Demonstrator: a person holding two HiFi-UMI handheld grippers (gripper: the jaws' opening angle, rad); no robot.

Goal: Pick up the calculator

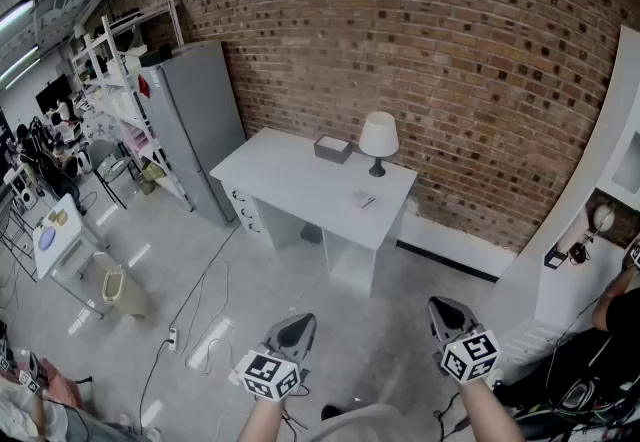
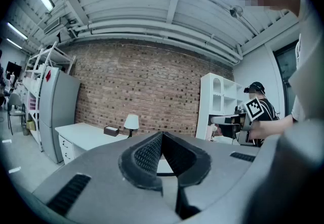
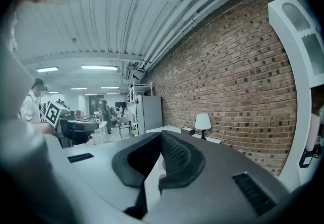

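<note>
Across the room stands a white desk (image 1: 290, 180) against the brick wall. A small flat grey thing, apparently the calculator (image 1: 365, 200), lies near the desk's right end, in front of a white lamp (image 1: 378, 140). A grey box (image 1: 332, 148) sits by the lamp. My left gripper (image 1: 295, 330) and right gripper (image 1: 447, 315) are held low over the floor, far short of the desk. In the left gripper view the left gripper (image 2: 162, 137) has its jaws together and empty. The right gripper (image 3: 161, 134) is likewise shut with nothing held. The calculator does not show in either gripper view.
A tall grey cabinet (image 1: 195, 125) stands left of the desk, with shelving (image 1: 115, 80) behind it. A white shelf unit (image 1: 590, 230) and a person (image 1: 610, 330) are at the right. Cables (image 1: 190, 330), a bin (image 1: 120, 292) and a small table (image 1: 55, 230) occupy the floor at left.
</note>
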